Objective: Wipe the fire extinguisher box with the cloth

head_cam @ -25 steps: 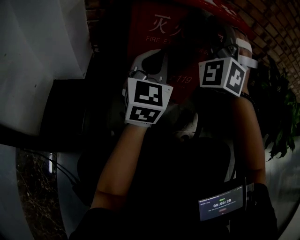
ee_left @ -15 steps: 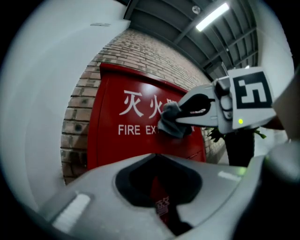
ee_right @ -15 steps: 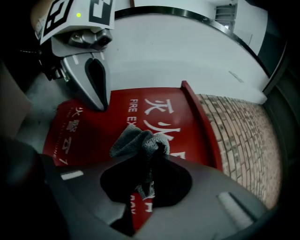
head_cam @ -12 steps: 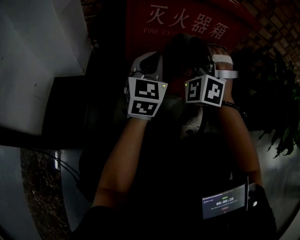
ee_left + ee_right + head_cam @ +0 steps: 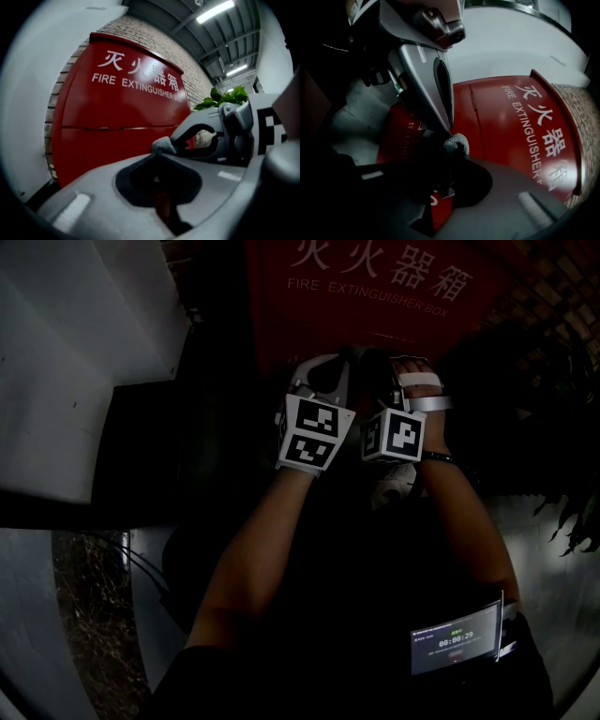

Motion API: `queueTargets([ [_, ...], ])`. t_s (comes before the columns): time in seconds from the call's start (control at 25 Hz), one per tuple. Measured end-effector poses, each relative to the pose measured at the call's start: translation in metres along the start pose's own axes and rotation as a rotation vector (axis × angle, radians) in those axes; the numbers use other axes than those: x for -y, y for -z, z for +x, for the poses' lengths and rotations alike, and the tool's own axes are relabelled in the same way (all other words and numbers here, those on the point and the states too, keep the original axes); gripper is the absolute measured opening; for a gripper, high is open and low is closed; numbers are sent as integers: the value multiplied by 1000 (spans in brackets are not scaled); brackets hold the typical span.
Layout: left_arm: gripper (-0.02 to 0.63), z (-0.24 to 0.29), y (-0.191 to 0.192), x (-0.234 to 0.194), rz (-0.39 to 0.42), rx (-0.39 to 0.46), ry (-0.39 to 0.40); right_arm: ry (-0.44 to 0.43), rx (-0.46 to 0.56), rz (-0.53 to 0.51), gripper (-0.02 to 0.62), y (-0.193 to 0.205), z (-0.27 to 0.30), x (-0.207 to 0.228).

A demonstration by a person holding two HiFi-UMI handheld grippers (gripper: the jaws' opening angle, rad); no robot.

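A white wall [image 5: 84, 352] fills the left side of the dim head view. Beside it the red box [image 5: 281, 315] stands upright against brick [image 5: 54, 108], white lettering across its upper front. Both grippers are raised in front of its lower front, side by side, and their tips come together at one spot.

The left gripper [image 5: 154, 153] has its fingers drawn together at the tip. A grey tuft of cloth [image 5: 457, 142] sits right there, seemingly nipped between them (the view is too close to be certain).

The right gripper [image 5: 451, 152] meets it from the other side. Its fingers are closed on the same cloth, and a thin grey strip of it trails back down between them. The cloth does not appear to touch the box.

A leafy plant [image 5: 562, 512] stands at the far right, and a small lit screen [image 5: 455, 641] is strapped to the person's right forearm.
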State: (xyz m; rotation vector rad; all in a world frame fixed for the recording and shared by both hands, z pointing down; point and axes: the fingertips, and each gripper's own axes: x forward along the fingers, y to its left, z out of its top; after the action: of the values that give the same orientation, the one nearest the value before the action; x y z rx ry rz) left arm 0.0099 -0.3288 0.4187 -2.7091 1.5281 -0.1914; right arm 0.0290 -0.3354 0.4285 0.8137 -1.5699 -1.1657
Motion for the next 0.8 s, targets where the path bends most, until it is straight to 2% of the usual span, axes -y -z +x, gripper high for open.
queueTargets([
  [0.2, 2, 15, 44, 8, -17, -87, 14, -48, 11, -5, 40, 0, 13, -38],
  [0.36, 2, 22, 65, 9, -7, -115, 16, -39, 27, 0, 40, -2, 19, -52],
  [0.48, 2, 24, 80, 9, -31, -134, 23, -57, 39, 15, 40, -2, 24, -69],
  [0.8, 2, 26, 133, 8, -97, -274, 40, -189, 41, 23, 40, -4, 42, -126],
])
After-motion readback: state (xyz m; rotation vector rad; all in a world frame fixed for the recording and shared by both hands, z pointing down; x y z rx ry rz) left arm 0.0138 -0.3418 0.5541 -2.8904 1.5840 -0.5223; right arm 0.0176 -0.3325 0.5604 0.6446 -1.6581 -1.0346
